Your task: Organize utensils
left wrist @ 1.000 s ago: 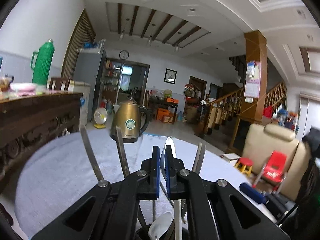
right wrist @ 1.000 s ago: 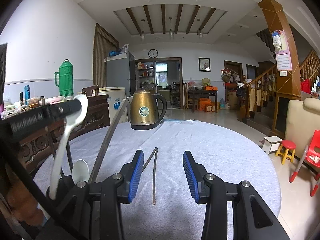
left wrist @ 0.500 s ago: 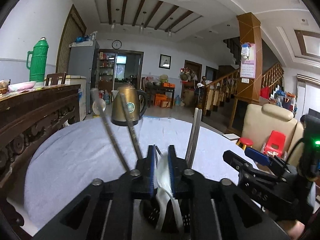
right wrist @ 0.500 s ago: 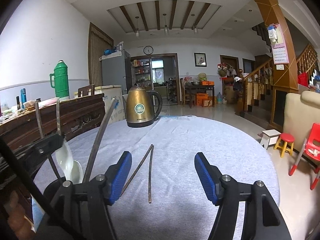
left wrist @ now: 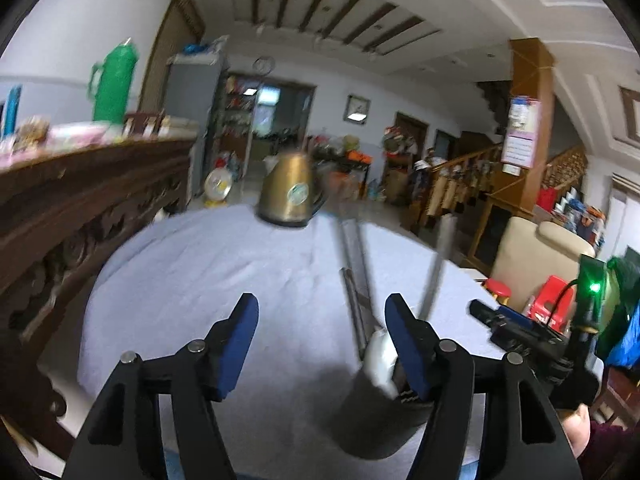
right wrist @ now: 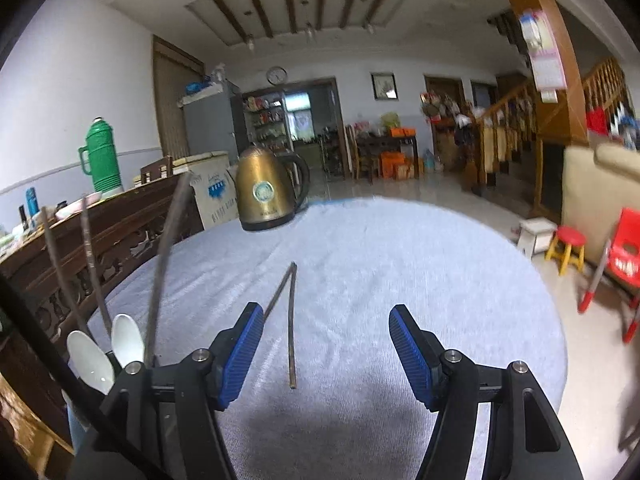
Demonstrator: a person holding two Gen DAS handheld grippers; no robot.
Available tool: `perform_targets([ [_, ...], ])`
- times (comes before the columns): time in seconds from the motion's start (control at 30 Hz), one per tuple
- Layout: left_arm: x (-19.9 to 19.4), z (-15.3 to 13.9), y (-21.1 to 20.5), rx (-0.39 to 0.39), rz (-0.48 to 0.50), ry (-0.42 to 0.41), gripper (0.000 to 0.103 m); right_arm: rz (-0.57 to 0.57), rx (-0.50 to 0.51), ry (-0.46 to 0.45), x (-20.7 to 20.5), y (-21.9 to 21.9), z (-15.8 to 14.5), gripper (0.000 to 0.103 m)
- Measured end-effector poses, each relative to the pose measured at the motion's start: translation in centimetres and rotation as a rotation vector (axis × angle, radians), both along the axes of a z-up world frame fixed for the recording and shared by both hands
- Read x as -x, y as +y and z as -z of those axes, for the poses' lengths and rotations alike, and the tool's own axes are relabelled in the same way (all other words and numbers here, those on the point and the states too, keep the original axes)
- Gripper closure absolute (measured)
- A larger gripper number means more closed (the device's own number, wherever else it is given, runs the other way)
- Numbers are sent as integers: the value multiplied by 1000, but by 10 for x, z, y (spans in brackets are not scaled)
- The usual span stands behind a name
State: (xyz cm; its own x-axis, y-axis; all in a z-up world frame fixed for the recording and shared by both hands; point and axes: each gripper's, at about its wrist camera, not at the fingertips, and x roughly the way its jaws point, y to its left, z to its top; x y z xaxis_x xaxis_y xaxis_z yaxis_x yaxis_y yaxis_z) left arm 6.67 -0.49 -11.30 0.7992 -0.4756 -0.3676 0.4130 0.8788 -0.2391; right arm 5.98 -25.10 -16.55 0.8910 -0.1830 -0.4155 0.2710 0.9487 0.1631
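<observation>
Both grippers hang wide and empty.
Left gripper (left wrist: 322, 340) has just opened beside the holder (left wrist: 376, 412); right gripper (right wrist: 326, 350) faces chopsticks (right wrist: 291, 320).

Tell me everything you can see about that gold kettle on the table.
The gold kettle looks like brushed metal, brassy in colour, tapering from a wide dark base to a domed lid. A round pale label sits on its front, and a dark curved handle loops off its right side. It stands upright near the far edge of the round table, on the pale blue-grey cloth, with nothing touching it.
</observation>
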Motion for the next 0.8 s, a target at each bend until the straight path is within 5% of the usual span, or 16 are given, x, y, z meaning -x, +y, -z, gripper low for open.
perform_targets([
  [0.17,-22,17,22,64,-48,136,33,19,-66,50,-6,-11,8,34],
  [0.37,-38,30,23,39,-96,232,33,26,-138,110,-11,-24,21,34],
  [0.8,-60,38,31,-45,-151,276,33,19,-227,150,-9,-42,33,34],
])
